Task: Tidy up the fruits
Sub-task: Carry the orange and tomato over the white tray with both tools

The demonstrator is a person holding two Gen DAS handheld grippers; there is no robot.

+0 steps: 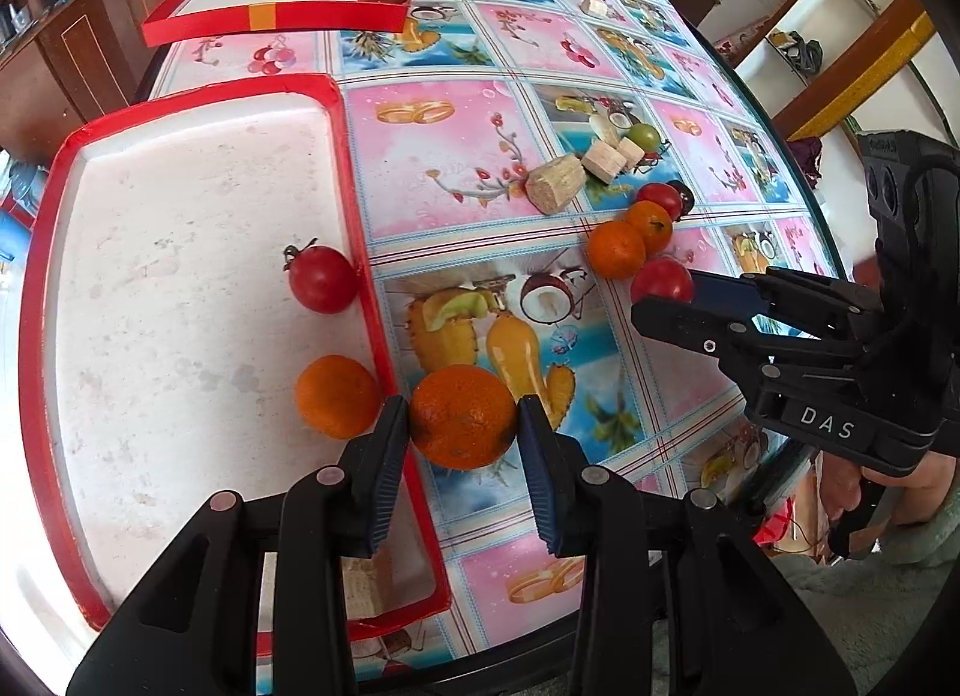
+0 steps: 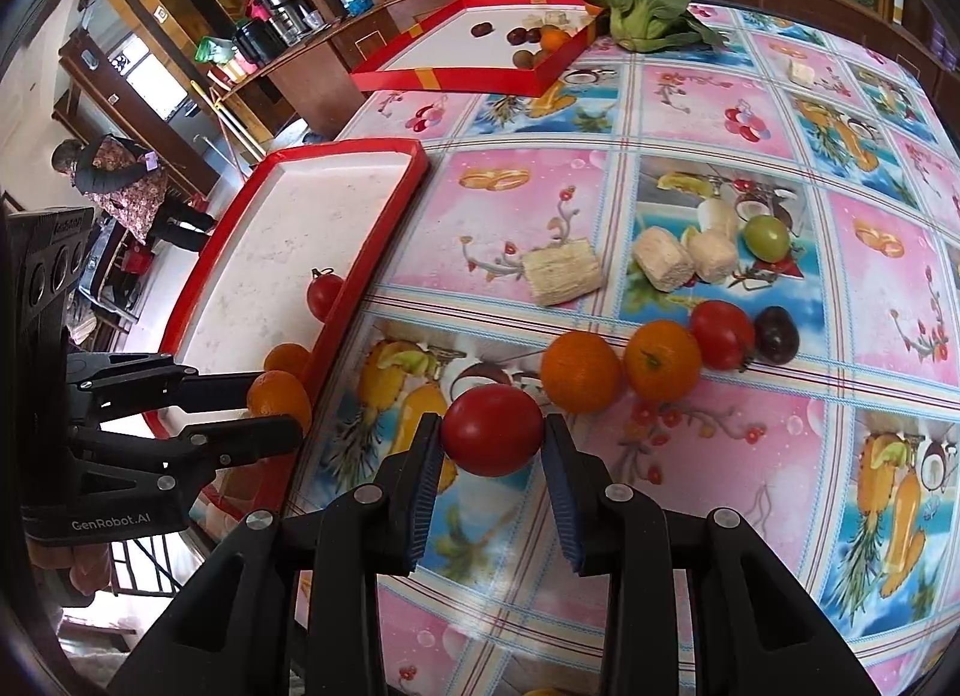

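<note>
We carry two fruits at once toward the near red tray [image 1: 354, 168], which fills the left of the left wrist view. The left claw [image 1: 462, 426] pinches a mandarin [image 1: 463, 417] at the lower centre of that view, poised just over the tray's right wall; the right claw [image 2: 492, 438] pinches a red tomato [image 2: 492, 430] at the lower centre of the right wrist view, above the patterned table [image 2: 690, 114]. In our judgement the step in hand is transport and release. We clear the tray wall fully before lowering, then set each fruit on bare white floor beside the tomato [image 1: 323, 279] and the mandarin [image 1: 336, 396] already inside, not on top of them. We spread each claw only once the fruit rests, since round fruit is likely to roll. We keep the two claws apart while they converge. Two mandarins [image 2: 624, 369] and more fruit remain on the table at right.
</note>
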